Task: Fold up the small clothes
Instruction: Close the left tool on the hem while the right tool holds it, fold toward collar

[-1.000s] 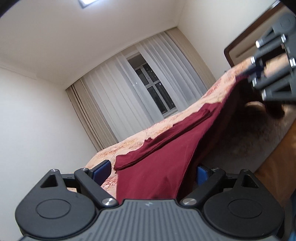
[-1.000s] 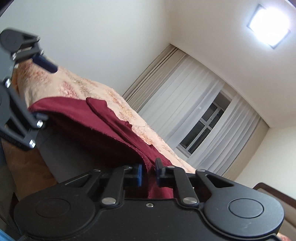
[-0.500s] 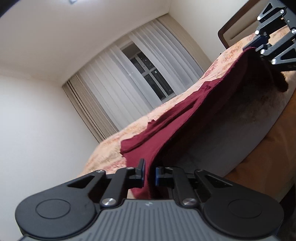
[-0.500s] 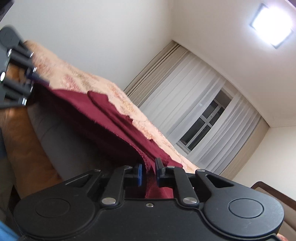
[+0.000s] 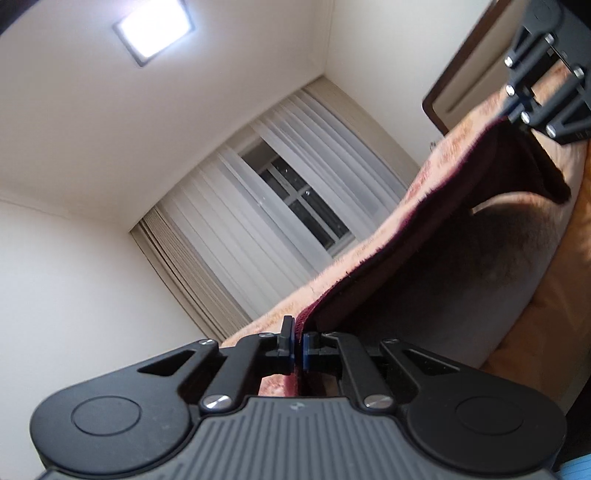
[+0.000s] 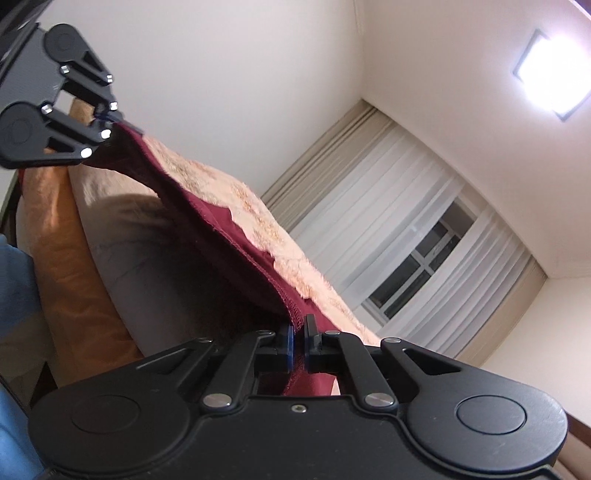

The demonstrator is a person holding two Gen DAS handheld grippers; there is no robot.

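left wrist view: left gripper (image 5: 296, 345) is closed, pinching the hem of a dark red cloth (image 5: 424, 236) right at one corner. the cloth runs up and away across the edge of the bed (image 5: 417, 192), w/ its near edge lifted off the peach patterned cover and the underside in shadow. far top right, the right gripper (image 5: 517, 114) bites the other end of the same edge. curtains (image 5: 258, 206) and window behind, ceiling light (image 5: 153, 29) up top.

right wrist view: right gripper (image 6: 298, 341) also clamped shut on the stitched hem of the cloth (image 6: 221, 221), fabric bunched between the pads. the red edge stretches to the upper left where the left gripper (image 6: 107, 122) holds it. rest of the cloth lies flat on the bed (image 6: 207, 184). something blue at the far left edge, can't tell what.

handling, my guess: light, soft, floppy, no stiffness, so it sags between the two grips and needs both corners kept level and a bit taut. hem corners look like the right place to hold; a thin pinch could slip if tugged hard. next prob. carry this edge over onto the far part to make the fold.
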